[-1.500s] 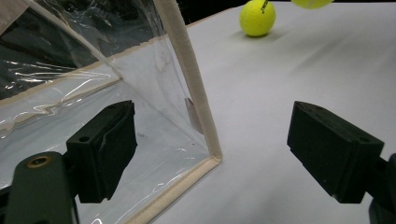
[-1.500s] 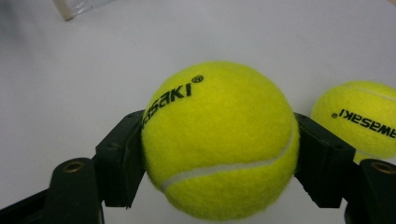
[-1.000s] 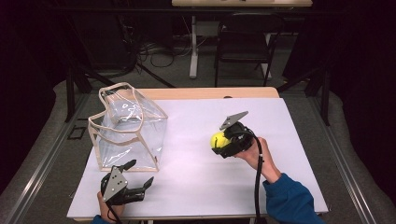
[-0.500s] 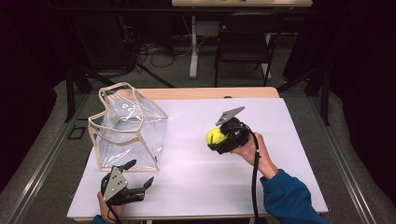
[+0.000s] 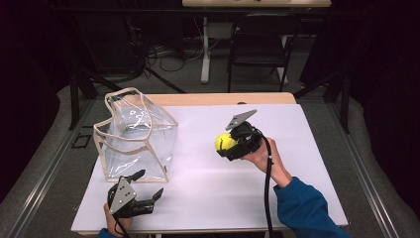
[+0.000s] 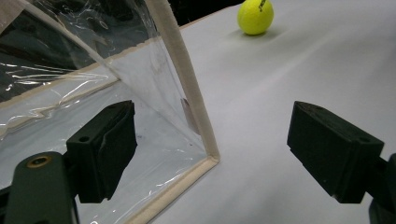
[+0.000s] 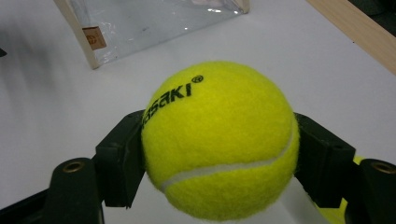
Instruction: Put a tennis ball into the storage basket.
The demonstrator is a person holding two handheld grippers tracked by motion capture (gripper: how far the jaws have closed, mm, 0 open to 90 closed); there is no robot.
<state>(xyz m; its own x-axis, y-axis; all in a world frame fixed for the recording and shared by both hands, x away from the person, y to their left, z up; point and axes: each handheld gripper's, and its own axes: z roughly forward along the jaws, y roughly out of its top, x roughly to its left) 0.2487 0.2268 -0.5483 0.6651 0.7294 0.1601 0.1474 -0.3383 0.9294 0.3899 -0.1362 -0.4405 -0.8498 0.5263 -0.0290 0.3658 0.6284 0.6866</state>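
The right gripper (image 5: 229,145) has its jaws clamped on a yellow tennis ball (image 5: 224,143), held above the middle of the table, while the left gripper (image 5: 146,187) rests wide open and empty at the near left corner of the clear plastic bag (image 5: 136,136). The ball is round and fuzzy, so a loose squeeze could let it slip and roll off, and the bag's soft mouth may sag and block it. The white table (image 5: 307,148) stands in a dark room, a chair (image 5: 255,44) beyond.
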